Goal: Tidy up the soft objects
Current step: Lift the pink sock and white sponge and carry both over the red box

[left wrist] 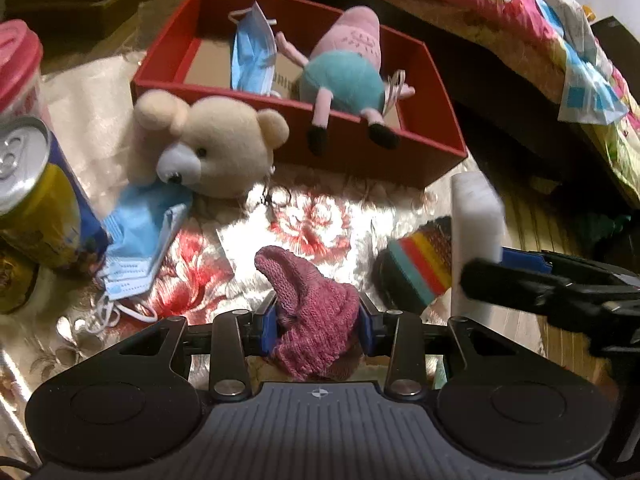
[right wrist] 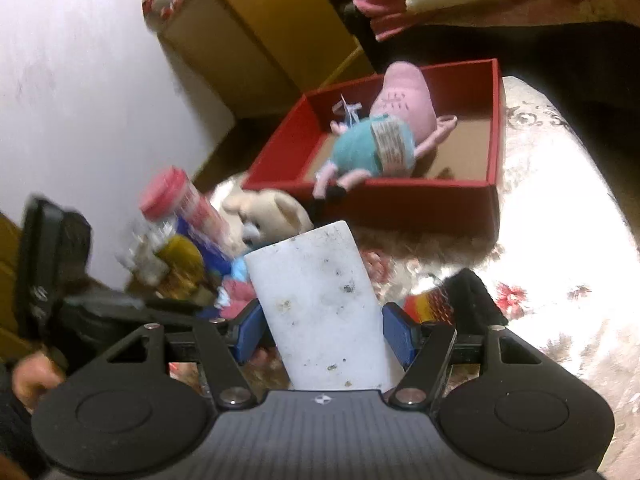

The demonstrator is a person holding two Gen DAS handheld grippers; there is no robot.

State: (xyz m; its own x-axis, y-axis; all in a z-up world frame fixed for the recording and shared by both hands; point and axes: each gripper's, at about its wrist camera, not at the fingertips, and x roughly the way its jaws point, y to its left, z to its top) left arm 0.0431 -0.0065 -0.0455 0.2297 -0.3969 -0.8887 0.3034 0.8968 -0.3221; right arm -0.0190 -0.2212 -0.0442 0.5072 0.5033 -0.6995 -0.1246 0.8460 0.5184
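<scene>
My left gripper (left wrist: pixel 318 320) is shut on a pink knitted piece (left wrist: pixel 312 312), held just above the flowered tablecloth (left wrist: pixel 320 216). My right gripper (right wrist: pixel 325 332) is shut on a white foam block (right wrist: pixel 320 308) that stands upright between its blue pads; the block (left wrist: pixel 476 232) also shows at the right of the left wrist view. Behind them, a red box (left wrist: pixel 360 160) holds a pink pig plush (left wrist: pixel 344 76) and a blue face mask (left wrist: pixel 252 60). A cream teddy bear (left wrist: pixel 216 148) leans against the box's front wall. Blue masks (left wrist: pixel 140 240) lie beside the bear.
A striped knitted piece (left wrist: pixel 416 268) lies on the cloth by the white block. A drinks can (left wrist: pixel 32 184) and a pink-lidded jar (left wrist: pixel 16 60) stand at the left edge. Flowered bedding (left wrist: pixel 540 20) is piled at the back right. A hand (right wrist: pixel 28 376) shows at lower left.
</scene>
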